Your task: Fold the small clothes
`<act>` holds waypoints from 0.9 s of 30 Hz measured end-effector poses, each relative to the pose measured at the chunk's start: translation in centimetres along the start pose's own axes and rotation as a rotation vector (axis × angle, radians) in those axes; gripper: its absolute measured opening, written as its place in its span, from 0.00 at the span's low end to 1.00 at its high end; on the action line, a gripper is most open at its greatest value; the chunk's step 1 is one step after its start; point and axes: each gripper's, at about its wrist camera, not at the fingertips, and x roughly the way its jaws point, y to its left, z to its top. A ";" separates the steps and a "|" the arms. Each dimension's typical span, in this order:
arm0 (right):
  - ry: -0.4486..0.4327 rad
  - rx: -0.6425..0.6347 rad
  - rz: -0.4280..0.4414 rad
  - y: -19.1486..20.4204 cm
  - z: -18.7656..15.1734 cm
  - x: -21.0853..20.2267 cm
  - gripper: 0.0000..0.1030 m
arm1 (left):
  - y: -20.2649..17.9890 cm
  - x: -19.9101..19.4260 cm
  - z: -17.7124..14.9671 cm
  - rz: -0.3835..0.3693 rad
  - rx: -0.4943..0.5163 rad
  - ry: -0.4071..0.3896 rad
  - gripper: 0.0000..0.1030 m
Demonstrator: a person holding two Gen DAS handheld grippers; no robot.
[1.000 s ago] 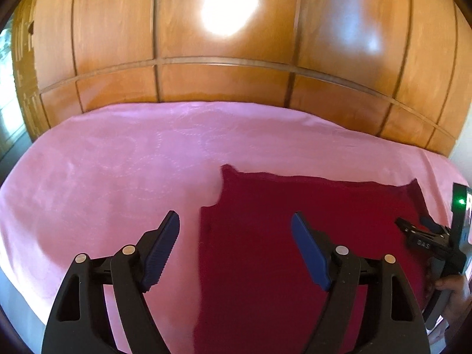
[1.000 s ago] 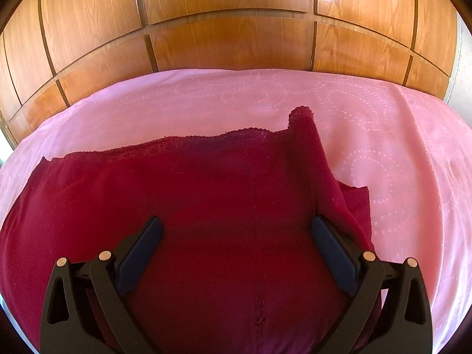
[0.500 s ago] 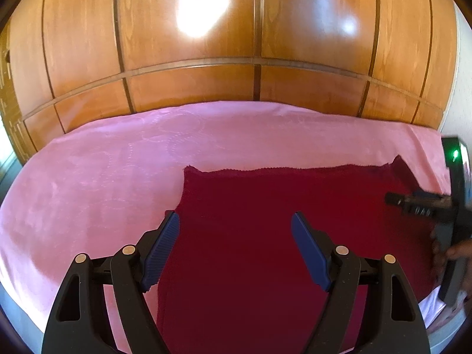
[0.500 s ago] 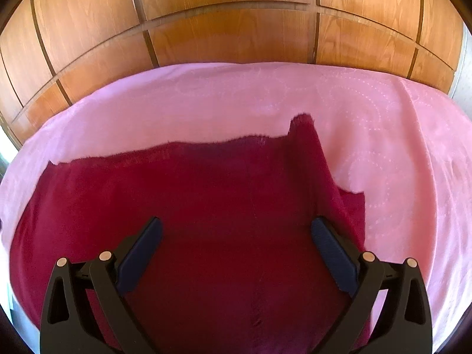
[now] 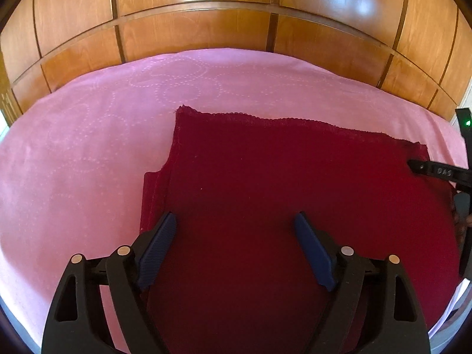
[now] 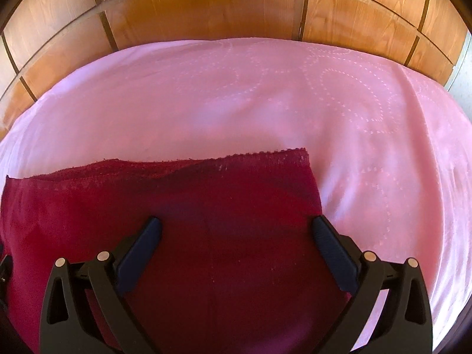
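Across pink circle-stitched bedspread (image 5: 88, 147) we see dark red knitted cloth (image 5: 280, 191) lying flat, glossy wooden panel wall (image 5: 191, 29) behind; our left gripper (image 5: 236, 230) and right gripper (image 6: 236, 233) jaws spread, holding nothing.

We counted one dark red garment (image 5: 295, 200), and it was the only piece of clothing we could find on the one pink bedspread (image 5: 88, 153), with no second item showing in either wrist view. We counted two grippers, the left gripper (image 5: 236, 230) and the right gripper (image 6: 236, 233), each with two fingers, which made four fingers in all. Behind the bed we saw one wooden panelled wall (image 5: 191, 29), though we could not count its panels reliably.
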 end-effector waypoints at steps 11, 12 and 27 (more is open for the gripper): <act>-0.109 0.230 0.176 -8.9 -3.2 -7.6 0.97 | -0.1 -2.6 -0.5 0.025 0.029 -0.048 0.80; -0.093 0.258 0.203 -9.9 -4.2 -7.5 0.97 | -0.1 -3.0 -0.7 0.027 0.029 -0.057 0.80; -0.001 0.280 0.448 -9.3 -13.5 -8.2 0.68 | -2.2 -5.9 -3.2 -0.026 0.055 -0.064 0.80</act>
